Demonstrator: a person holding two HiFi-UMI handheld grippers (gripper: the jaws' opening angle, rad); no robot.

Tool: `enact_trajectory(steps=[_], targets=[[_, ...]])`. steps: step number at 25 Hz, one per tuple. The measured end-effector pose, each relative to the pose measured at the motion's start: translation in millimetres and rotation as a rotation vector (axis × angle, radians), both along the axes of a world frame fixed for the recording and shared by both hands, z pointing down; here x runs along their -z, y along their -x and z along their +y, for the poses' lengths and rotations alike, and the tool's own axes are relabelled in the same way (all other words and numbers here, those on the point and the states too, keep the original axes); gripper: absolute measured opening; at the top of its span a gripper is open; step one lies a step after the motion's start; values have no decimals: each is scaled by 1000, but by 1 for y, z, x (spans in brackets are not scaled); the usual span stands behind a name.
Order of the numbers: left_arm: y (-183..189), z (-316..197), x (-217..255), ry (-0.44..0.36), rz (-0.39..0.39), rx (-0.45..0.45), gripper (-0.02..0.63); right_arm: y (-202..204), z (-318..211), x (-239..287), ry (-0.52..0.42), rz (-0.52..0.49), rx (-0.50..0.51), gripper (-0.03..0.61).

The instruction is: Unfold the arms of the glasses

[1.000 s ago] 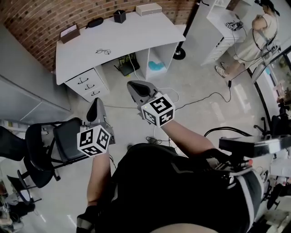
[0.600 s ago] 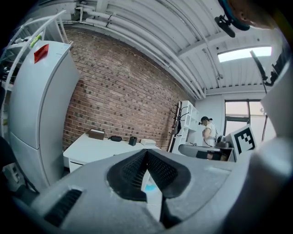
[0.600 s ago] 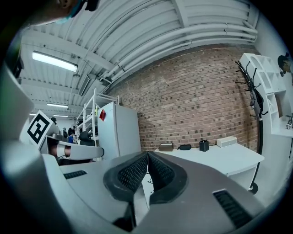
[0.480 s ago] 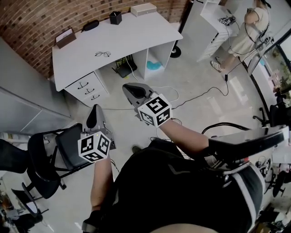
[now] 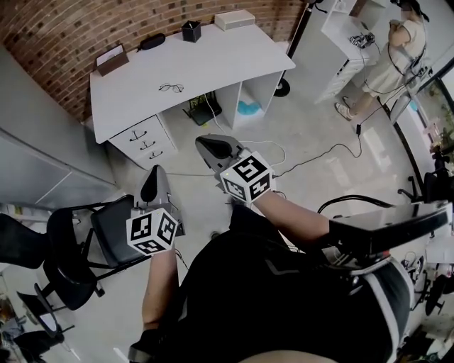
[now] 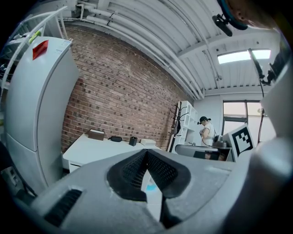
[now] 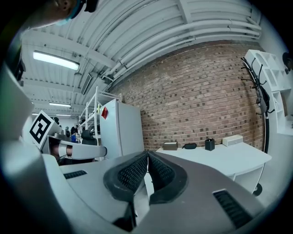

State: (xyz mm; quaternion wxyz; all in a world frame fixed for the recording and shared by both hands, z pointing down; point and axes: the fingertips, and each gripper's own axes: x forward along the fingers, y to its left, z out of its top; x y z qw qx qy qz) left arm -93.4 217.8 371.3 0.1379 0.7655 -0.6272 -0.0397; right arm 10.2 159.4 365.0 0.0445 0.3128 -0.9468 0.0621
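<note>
Both left gripper (image 5: 152, 183) and right gripper (image 5: 213, 146) are hanging closed, empty; poking the glasses (image 5: 171, 88) could be sliding them off the front edge of the desk (image 5: 227, 58).

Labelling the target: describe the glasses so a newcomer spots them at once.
Find the white desk against the brick wall. The glasses lie alone mid-desk, nearer the front edge. They are the only thin dark wire frame; the brown box, black pouch, black cup and white box line the back edge.
</note>
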Motion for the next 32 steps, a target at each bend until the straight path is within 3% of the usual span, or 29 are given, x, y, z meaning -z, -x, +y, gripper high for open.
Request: enact_trajectory(steps=[10,16,21,32], targets=[[3,-24,0,1,-29,-8,9,-9,-32,-8,2,36,20,9],[6,-4,-23,46,6,-33,9,-22,-4,-33,72,62,-28,9],[5,12,-22,51,3,-44,9,-13,25,-34,78,80,48,9],[-1,-1,-16,26,-18,-62,9,-15,8,-25,56,66,12,9]])
